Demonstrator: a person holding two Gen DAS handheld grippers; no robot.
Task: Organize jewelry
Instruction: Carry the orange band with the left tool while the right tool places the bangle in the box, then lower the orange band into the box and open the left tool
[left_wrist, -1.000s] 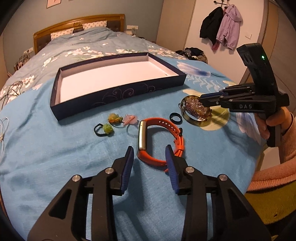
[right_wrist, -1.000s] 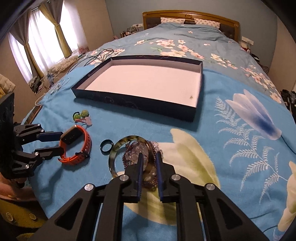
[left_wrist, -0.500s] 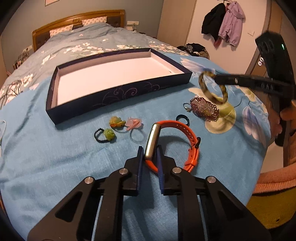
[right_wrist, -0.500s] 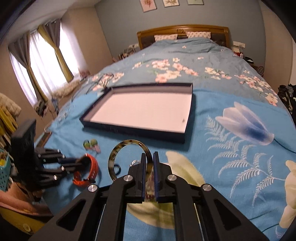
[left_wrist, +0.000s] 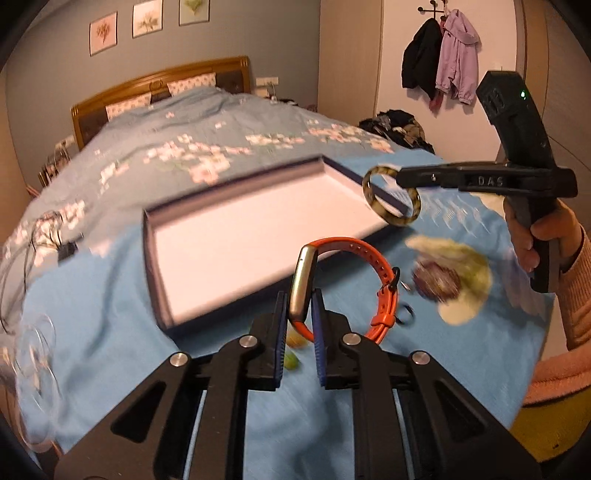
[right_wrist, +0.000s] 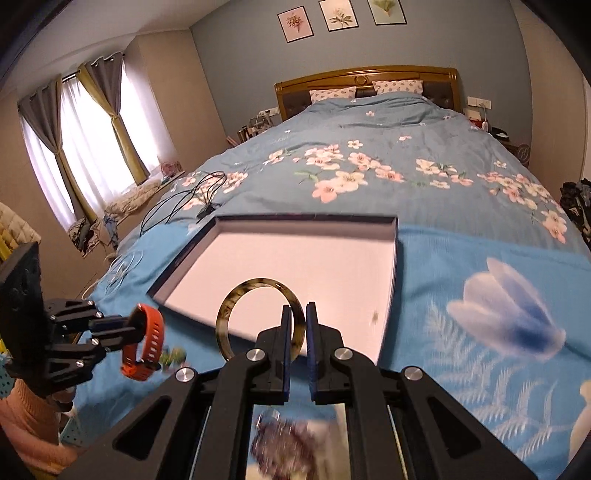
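My left gripper (left_wrist: 300, 306) is shut on the gold face of an orange-strapped watch (left_wrist: 373, 266), held in the air in front of the near wall of the shallow dark-blue box (left_wrist: 159, 266) with its white floor. The right gripper (right_wrist: 298, 321) is shut on a tortoiseshell bangle (right_wrist: 229, 306), which hangs over the box's (right_wrist: 395, 254) near edge. From the left wrist view the bangle (left_wrist: 391, 218) hovers by the box's right corner, pinched by the right gripper (left_wrist: 400, 181). The right wrist view shows the left gripper (right_wrist: 135, 332) carrying the watch (right_wrist: 146, 347) at lower left.
On the blue bedspread lie a purple beaded piece (left_wrist: 437, 282), a small dark ring (left_wrist: 404, 315) and green hair ties (left_wrist: 291, 360) partly behind my left fingers. Black cables (right_wrist: 192, 203) lie left of the box. A hand and a pink sleeve (left_wrist: 576, 302) are at right.
Both grippers shut on their pieces and rose off the bedspread: the left lifted the orange watch, the right lifted the bangle away from the beaded piece. Both have moved toward the box.
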